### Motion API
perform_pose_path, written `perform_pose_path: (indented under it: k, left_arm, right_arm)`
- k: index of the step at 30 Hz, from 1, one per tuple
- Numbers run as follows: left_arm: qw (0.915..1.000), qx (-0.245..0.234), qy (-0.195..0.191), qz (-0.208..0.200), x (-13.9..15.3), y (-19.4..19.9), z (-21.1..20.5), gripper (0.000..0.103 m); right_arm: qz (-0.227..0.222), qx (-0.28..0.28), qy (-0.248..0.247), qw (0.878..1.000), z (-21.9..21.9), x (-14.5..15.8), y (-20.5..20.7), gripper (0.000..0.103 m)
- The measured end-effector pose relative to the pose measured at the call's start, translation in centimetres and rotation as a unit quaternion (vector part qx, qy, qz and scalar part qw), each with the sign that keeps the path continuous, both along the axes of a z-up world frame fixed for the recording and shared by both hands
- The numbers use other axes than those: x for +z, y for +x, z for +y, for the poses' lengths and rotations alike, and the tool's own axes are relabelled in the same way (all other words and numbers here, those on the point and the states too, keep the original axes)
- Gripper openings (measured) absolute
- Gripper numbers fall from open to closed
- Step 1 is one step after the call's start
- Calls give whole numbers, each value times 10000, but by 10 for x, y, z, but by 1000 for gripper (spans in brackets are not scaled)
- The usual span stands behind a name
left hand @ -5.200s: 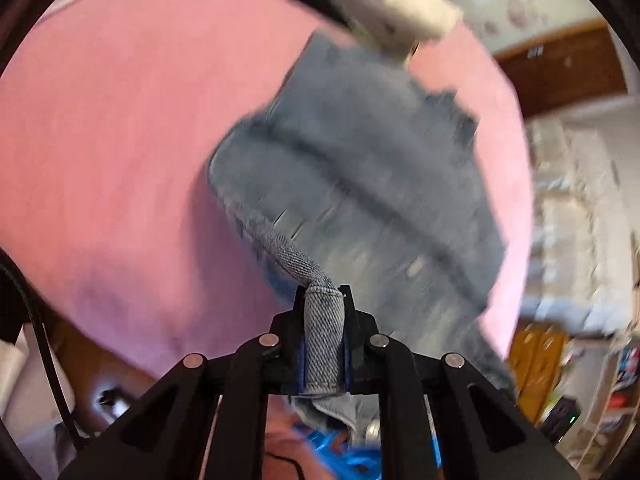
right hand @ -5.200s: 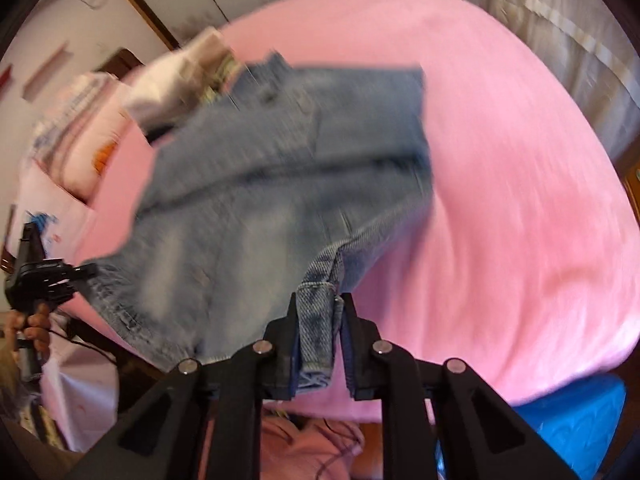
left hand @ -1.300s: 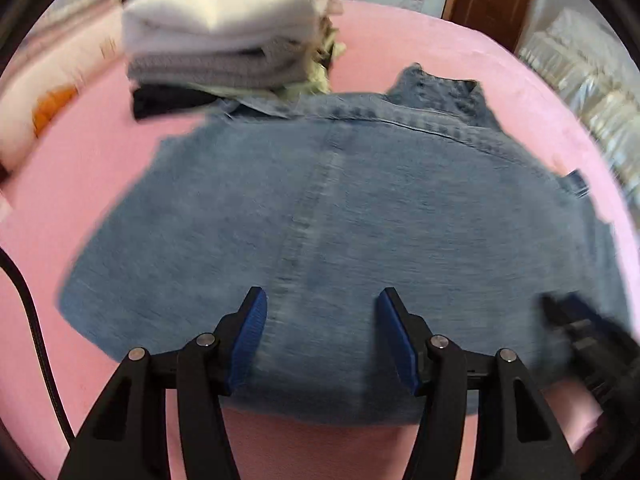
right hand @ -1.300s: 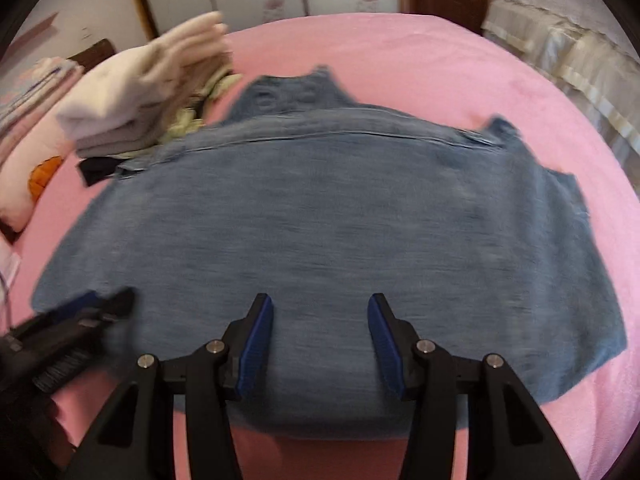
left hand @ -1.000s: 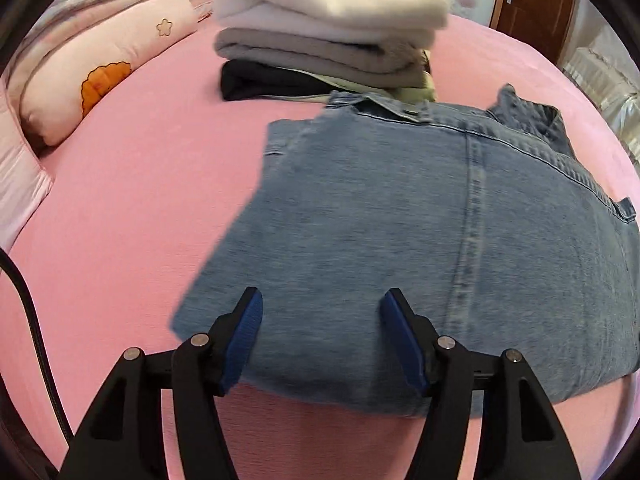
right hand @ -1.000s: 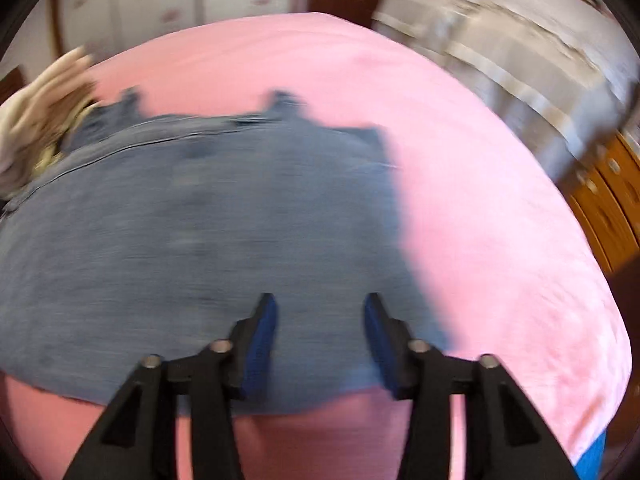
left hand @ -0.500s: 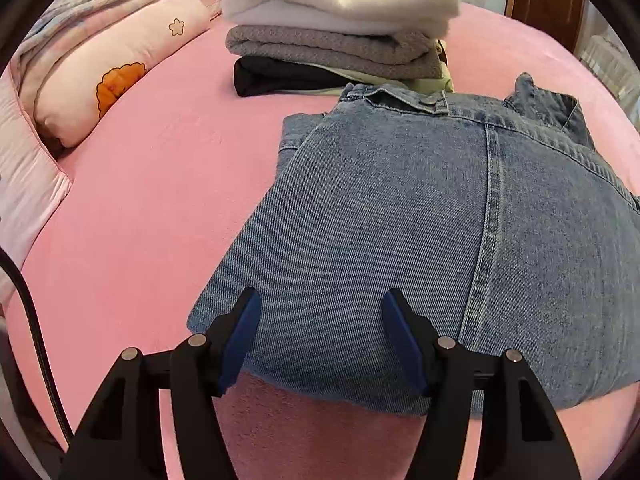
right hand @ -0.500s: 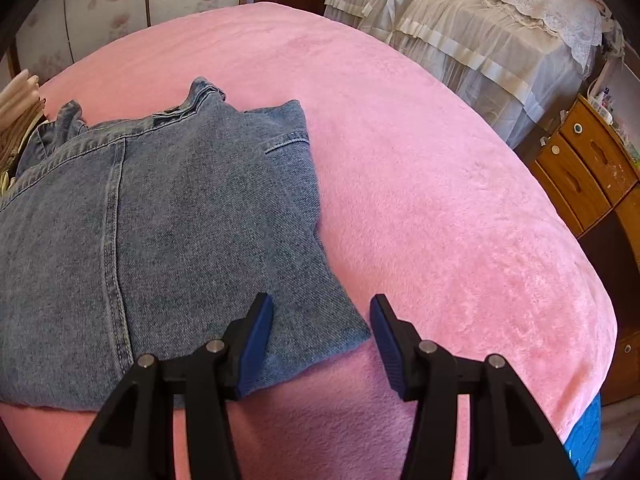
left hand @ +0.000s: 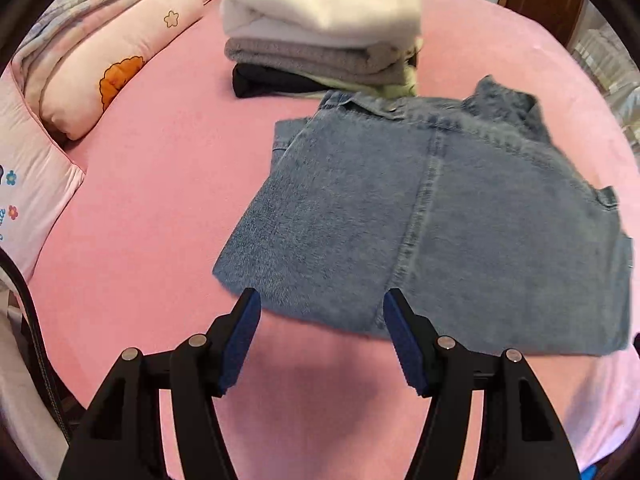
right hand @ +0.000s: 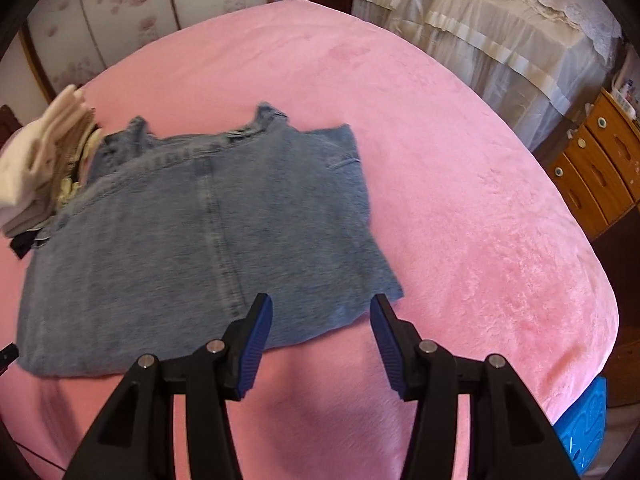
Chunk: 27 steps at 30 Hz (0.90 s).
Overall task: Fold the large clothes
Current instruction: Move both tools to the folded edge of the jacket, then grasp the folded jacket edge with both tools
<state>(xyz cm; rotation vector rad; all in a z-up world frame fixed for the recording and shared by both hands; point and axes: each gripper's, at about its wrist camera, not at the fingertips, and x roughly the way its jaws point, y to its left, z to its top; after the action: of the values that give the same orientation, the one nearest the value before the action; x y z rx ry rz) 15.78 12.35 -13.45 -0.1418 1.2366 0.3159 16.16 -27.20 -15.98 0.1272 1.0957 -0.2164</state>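
A blue denim garment [left hand: 440, 216] lies folded and flat on the pink bed [left hand: 160, 200], collar at the far end. My left gripper [left hand: 320, 320] hangs open above its near left corner, nothing between the blue pads. In the right wrist view the same denim garment [right hand: 208, 232] spreads to the left. My right gripper [right hand: 320, 320] is open over its near right corner and holds nothing. Both grippers are clear of the cloth.
A stack of folded clothes [left hand: 320, 32], white on top, sits just beyond the collar. Pink pillows [left hand: 100, 60] lie at the left. A second bed with a cream cover [right hand: 500, 40] and a wooden drawer unit [right hand: 600, 160] stand to the right.
Both grippers have risen and drawn back from the denim, which now lies smaller in both views. Five seconds ago each gripper was shut on a denim edge; both have let go.
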Motion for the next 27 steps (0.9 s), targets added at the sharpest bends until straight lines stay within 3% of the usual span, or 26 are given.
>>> perform_pose_path:
  k: [7, 14, 18, 22, 27]
  left_arm:
    - [9994, -187, -277, -107, 45, -21, -13, 62]
    - [9948, -164, -999, -103, 60, -45, -14, 62]
    - [9887, -150, -1490, -96, 44, -58, -13, 62]
    - [9785, -79, -2056, -110, 8, -64, -10, 62]
    - [9555, 182, -2915, -401, -45, -63, 1, 62]
  right_arm:
    - [-222, 603, 401, 9971, 48, 48, -10, 51]
    - [-434, 1069, 544, 9918, 86, 74, -20, 51]
    - [-465, 1263, 607, 9890, 106, 65, -22, 51]
    - [-398, 1348, 632, 9881, 122, 42, -21, 51]
    - [-285, 1375, 682, 9877, 139, 7, -16, 51]
